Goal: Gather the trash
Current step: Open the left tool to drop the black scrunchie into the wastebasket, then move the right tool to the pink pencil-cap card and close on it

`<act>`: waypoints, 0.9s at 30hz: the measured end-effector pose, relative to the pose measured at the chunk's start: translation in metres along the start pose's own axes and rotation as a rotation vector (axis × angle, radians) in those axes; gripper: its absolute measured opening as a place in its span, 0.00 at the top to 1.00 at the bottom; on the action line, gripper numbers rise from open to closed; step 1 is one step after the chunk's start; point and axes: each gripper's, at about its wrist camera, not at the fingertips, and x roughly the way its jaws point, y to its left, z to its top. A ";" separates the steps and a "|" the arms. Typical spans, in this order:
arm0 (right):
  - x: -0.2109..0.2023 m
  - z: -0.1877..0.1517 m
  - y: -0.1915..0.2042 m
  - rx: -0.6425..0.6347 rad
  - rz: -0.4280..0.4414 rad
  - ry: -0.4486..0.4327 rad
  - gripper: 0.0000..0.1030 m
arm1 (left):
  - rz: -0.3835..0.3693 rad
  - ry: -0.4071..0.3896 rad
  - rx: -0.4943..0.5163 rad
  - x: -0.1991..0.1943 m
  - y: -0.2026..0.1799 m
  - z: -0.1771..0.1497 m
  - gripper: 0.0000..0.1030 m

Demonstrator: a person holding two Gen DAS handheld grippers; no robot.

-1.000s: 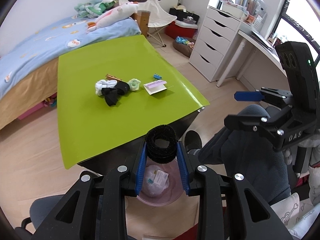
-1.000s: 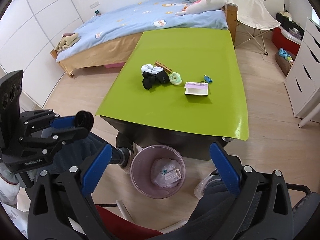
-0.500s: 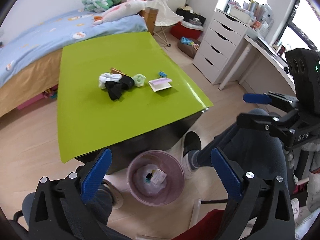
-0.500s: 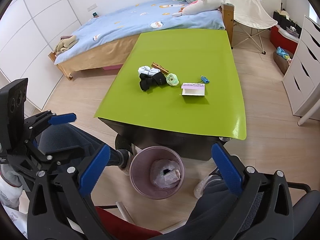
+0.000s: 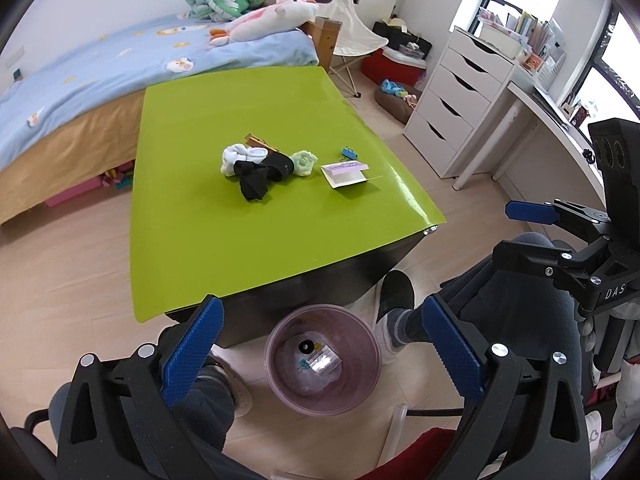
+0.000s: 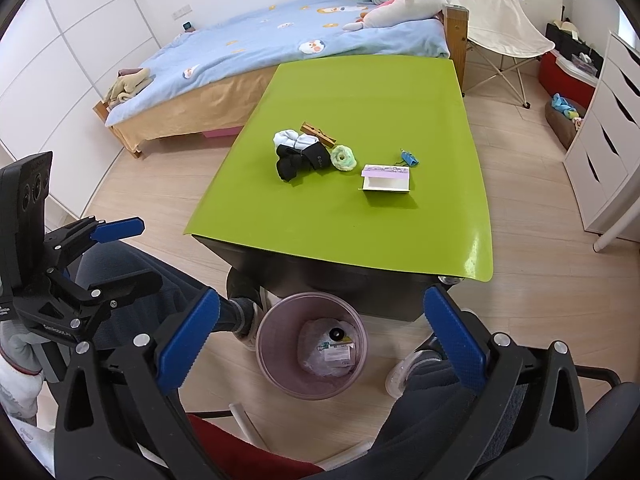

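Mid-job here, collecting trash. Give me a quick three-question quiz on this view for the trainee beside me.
1. True or false: the left gripper is holding something.
2. Where does the pink bin stand? A) on the green table B) on the floor by the table's near edge C) on the bed
3. Fill in: on the green table, the blue binder clip lies just beyond the open ____.

Key
1. False: both the left and the right gripper are open, with nothing between the fingers.
2. B. A small black ring already lies inside it.
3. Small box, white with a purple lid.
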 end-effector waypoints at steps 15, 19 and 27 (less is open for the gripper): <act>0.040 0.059 -0.019 -0.006 -0.054 0.040 0.03 | 0.018 -0.030 -0.010 0.001 0.012 0.017 0.07; 0.060 0.080 -0.022 -0.019 -0.075 0.071 0.03 | 0.023 -0.036 -0.011 0.002 0.013 0.022 0.07; 0.121 0.124 -0.036 -0.011 -0.110 0.206 0.03 | 0.029 -0.042 -0.020 0.004 0.015 0.024 0.07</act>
